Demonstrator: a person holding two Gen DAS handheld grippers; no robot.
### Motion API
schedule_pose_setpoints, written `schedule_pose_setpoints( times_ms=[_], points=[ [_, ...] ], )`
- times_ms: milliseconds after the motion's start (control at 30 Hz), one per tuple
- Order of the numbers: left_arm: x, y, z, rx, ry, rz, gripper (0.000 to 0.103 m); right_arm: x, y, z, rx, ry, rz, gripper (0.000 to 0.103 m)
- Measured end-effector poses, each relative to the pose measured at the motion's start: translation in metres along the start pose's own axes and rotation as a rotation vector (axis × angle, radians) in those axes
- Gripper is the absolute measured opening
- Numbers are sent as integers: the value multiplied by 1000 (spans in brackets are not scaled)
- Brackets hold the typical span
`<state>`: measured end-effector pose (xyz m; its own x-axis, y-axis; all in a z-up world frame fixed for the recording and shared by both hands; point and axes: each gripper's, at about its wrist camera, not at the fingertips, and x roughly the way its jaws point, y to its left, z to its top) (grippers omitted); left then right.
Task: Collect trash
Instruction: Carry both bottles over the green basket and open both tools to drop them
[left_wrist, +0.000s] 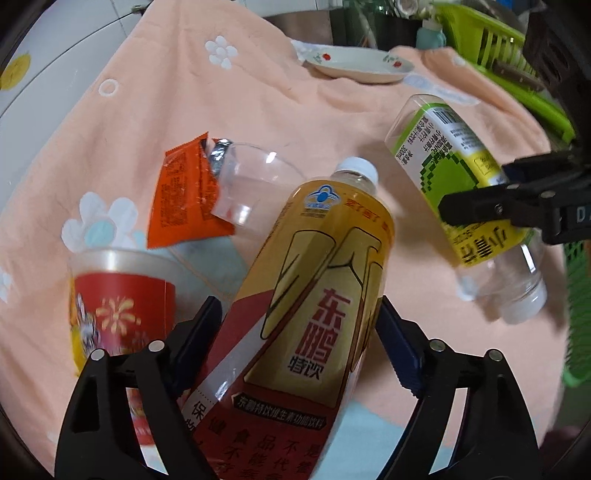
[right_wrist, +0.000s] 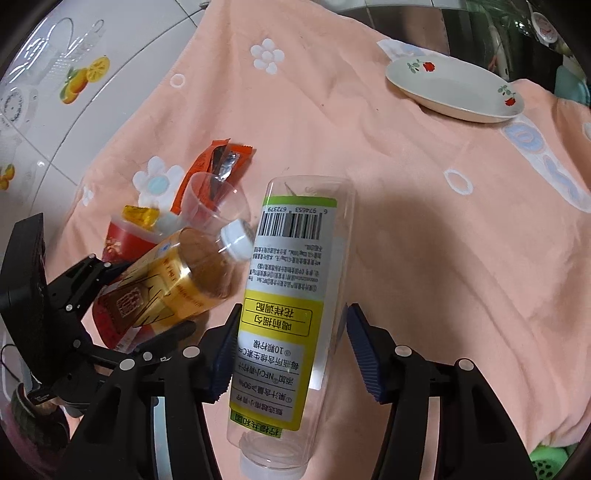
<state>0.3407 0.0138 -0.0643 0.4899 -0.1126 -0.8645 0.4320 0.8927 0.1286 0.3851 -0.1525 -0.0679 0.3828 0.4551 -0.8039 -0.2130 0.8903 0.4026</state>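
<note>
My left gripper (left_wrist: 299, 336) is shut on a yellow and red drink bottle (left_wrist: 310, 295) with a white cap and holds it above the peach cloth; it also shows in the right wrist view (right_wrist: 177, 280). My right gripper (right_wrist: 291, 347) is shut on a clear bottle with a green and yellow label (right_wrist: 291, 295), base pointing away; it also shows in the left wrist view (left_wrist: 454, 192). On the cloth lie an orange wrapper (left_wrist: 184, 199), a clear plastic cup (left_wrist: 255, 181) and a red paper cup (left_wrist: 122, 306).
A white dish with red flowers (left_wrist: 362, 64) sits at the far side of the peach cloth (left_wrist: 147, 110). A green plastic basket (left_wrist: 495, 44) is at the far right. A white tiled wall with orange prints (right_wrist: 55, 92) is on the left.
</note>
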Motion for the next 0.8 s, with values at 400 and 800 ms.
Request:
schedule_pose_setpoints(
  times_ms=[400, 800],
  points=[
    [-30, -29, -31, -170, -85, -112, 75, -60, -5, -42, -23, -100, 14, 48],
    [-70, -79, -56, -199, -171, -205, 73, -126, -12, -95, -4, -201, 22, 45]
  ],
)
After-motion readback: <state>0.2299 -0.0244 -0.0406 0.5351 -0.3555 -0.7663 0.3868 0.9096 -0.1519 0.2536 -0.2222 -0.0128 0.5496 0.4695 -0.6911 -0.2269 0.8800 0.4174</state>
